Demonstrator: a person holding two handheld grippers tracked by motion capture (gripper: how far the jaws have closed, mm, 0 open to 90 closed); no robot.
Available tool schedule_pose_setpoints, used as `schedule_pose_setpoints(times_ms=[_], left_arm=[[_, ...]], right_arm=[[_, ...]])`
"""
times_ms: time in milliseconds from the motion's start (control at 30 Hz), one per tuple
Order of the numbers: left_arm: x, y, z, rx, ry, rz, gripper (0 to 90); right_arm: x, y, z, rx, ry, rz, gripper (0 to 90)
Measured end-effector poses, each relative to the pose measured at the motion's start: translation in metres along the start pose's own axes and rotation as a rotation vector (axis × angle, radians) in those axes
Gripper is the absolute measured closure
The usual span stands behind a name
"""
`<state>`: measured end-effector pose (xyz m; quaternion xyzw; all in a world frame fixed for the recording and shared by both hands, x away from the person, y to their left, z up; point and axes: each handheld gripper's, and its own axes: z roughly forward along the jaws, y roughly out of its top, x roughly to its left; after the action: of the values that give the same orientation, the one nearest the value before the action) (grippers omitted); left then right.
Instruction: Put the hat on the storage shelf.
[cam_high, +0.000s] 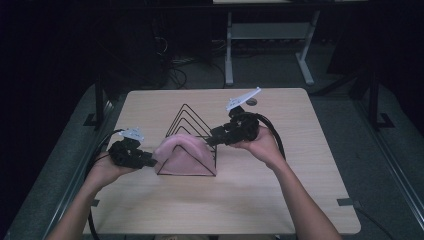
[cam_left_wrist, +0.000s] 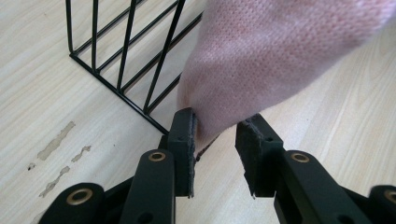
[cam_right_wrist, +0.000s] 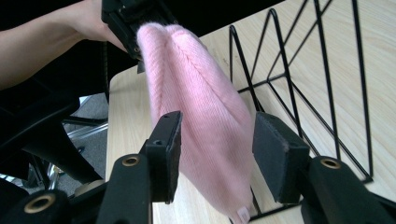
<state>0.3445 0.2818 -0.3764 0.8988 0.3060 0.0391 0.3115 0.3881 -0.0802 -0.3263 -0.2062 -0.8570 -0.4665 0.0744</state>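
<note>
Left gripper view showed the left gripper (cam_left_wrist: 215, 140) with its jaws parted around the lower corner of the pink knitted cloth (cam_left_wrist: 275, 56); one pad (cam_left_wrist: 186, 140) lay against the fabric while the other pad (cam_left_wrist: 254, 149) stood clear of it, so the cloth was released rather than clamped. Right gripper view showed the right gripper (cam_right_wrist: 217, 149) likewise unclenched, its jaws standing on either side of the cloth (cam_right_wrist: 205, 135) with a visible gap at the right-hand pad (the left-hand pad was just beside the fabric). Neither gripper grasped anything. The cloth was draped over the front wire triangle of the black wire rack (cam_high: 192, 125), which stood near the middle of the wooden table (cam_high: 240, 200). In the high view the left gripper (cam_high: 150, 161) sat at the cloth's left end and the right gripper (cam_high: 214, 136) at its upper right.
</note>
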Motion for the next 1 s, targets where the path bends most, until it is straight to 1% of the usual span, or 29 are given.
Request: schedule_pose_setpoints(times_ms=[33, 67, 133, 200, 233, 267, 300, 333, 367, 433, 467, 500, 567, 633, 700, 733, 767, 800, 833, 933, 967, 1000], left_arm=[[0.000, 0.000, -0.001, 0.004, 0.001, 0.005, 66.3], [0.000, 0.000, -0.001, 0.004, 0.001, 0.005, 66.0], [-0.001, 0.000, -0.003, 0.009, 0.003, 0.009, 65.4], [-0.001, 0.000, -0.003, 0.003, 0.003, 0.002, 65.0], [-0.001, 0.000, -0.004, 0.002, 0.005, 0.002, 64.8], [-0.001, 0.000, -0.004, 0.002, 0.005, 0.002, 64.6], [-0.001, 0.000, -0.005, 0.004, 0.006, 0.008, 64.3], [-0.001, 0.000, -0.005, 0.004, 0.006, 0.008, 64.0], [-0.002, 0.001, -0.005, 0.001, 0.006, 0.008, 63.6], [-0.002, 0.001, -0.007, 0.000, 0.001, 0.012, 63.6], [-0.002, 0.001, -0.008, -0.014, -0.005, 0.000, 63.7], [-0.001, 0.002, -0.009, -0.009, -0.007, 0.010, 63.6], [-0.001, 0.002, -0.010, -0.019, -0.012, -0.007, 63.2], [-0.001, 0.003, -0.011, -0.020, -0.011, -0.001, 63.0], [-0.002, 0.003, -0.012, -0.024, -0.015, -0.008, 62.1], [-0.002, 0.003, -0.012, -0.024, -0.015, -0.008, 62.0], [-0.002, 0.003, -0.014, -0.020, -0.009, 0.001, 61.8], [-0.002, 0.003, -0.014, -0.020, -0.009, 0.001, 61.5], [-0.002, 0.002, -0.015, -0.022, -0.013, -0.006, 61.1], [-0.002, 0.001, -0.016, -0.032, -0.011, -0.011, 60.4], [-0.002, 0.000, -0.017, -0.039, -0.017, -0.016, 60.3], [-0.001, -0.001, -0.017, -0.033, -0.017, -0.006, 60.1]], right_arm=[[-0.002, -0.004, -0.004, 0.006, -0.012, 0.008, 49.9], [-0.002, -0.004, -0.004, 0.006, -0.012, 0.008, 49.9], [-0.005, -0.009, -0.010, 0.003, -0.030, 0.007, 49.1], [-0.005, -0.010, -0.012, 0.003, -0.035, 0.013, 48.7], [-0.007, -0.014, -0.017, 0.004, -0.052, 0.019, 47.7], [-0.007, -0.014, -0.017, 0.004, -0.052, 0.019, 47.7], [-0.008, -0.018, -0.021, 0.003, -0.062, 0.036, 46.8], [-0.008, -0.018, -0.021, 0.003, -0.062, 0.036, 46.8], [-0.010, -0.021, -0.024, 0.005, -0.075, 0.044, 45.8], [-0.011, -0.023, -0.026, 0.002, -0.083, 0.047, 44.9], [-0.011, -0.025, -0.028, 0.002, -0.088, 0.052, 43.7], [-0.012, -0.026, -0.029, 0.003, -0.093, 0.056, 42.6], [-0.014, -0.030, -0.031, 0.009, -0.111, 0.066, 41.7], [-0.015, -0.032, -0.033, 0.010, -0.114, 0.070, 41.4], [-0.017, -0.038, -0.038, 0.009, -0.123, 0.086, 39.7], [-0.017, -0.038, -0.038, 0.009, -0.123, 0.086, 39.7], [-0.019, -0.042, -0.041, 0.003, -0.128, 0.089, 39.5], [-0.019, -0.042, -0.041, 0.003, -0.128, 0.089, 39.5], [-0.021, -0.047, -0.045, -0.001, -0.134, 0.101, 39.0], [-0.023, -0.053, -0.051, -0.007, -0.143, 0.117, 38.3], [-0.023, -0.055, -0.052, -0.006, -0.146, 0.118, 38.2], [-0.024, -0.057, -0.054, -0.004, -0.149, 0.120, 38.1]])
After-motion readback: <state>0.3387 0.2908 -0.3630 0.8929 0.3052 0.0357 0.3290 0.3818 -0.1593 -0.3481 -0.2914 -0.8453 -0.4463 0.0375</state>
